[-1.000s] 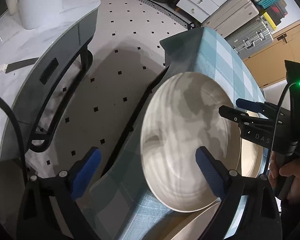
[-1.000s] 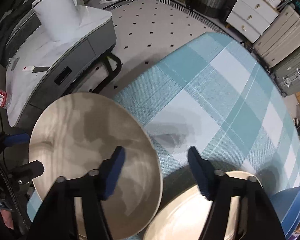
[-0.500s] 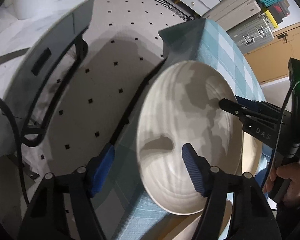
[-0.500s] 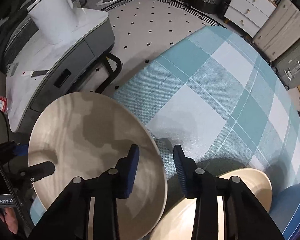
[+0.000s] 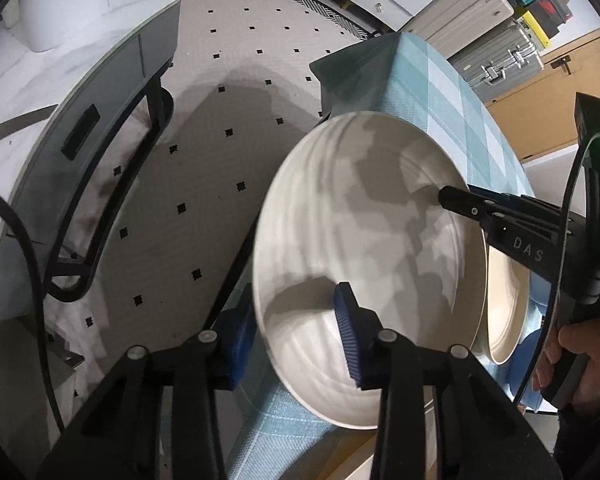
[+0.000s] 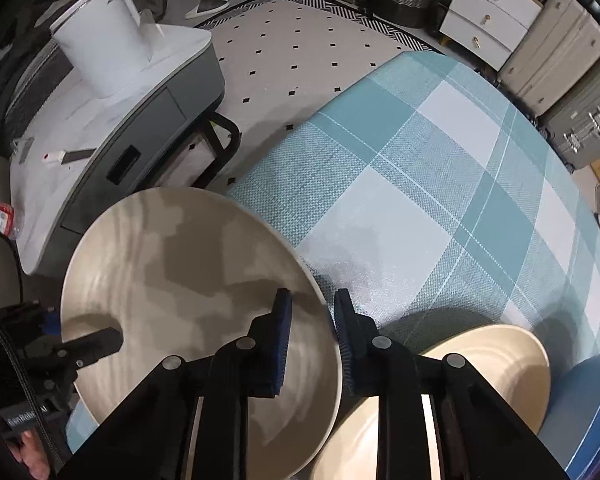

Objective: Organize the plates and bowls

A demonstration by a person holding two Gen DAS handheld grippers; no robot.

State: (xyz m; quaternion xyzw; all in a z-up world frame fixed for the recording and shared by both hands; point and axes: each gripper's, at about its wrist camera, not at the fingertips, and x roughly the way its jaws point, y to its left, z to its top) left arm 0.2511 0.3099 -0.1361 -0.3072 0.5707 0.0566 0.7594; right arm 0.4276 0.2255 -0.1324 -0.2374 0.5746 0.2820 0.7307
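Over checked woven cloth [image 6: 400, 208], round glossy cream plate [image 6: 188, 292], rim between both closing tongs [image 5: 296, 336] [image 6: 312, 336].

Tilted cream plate [image 5: 364, 248] at checked tablecloth's edge, beside 1 more cream plate [image 6: 480, 364]

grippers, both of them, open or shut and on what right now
Left tongs: closing around the big cream plate's near rim, not clamped yet.
Right tongs: closing around its opposite rim.
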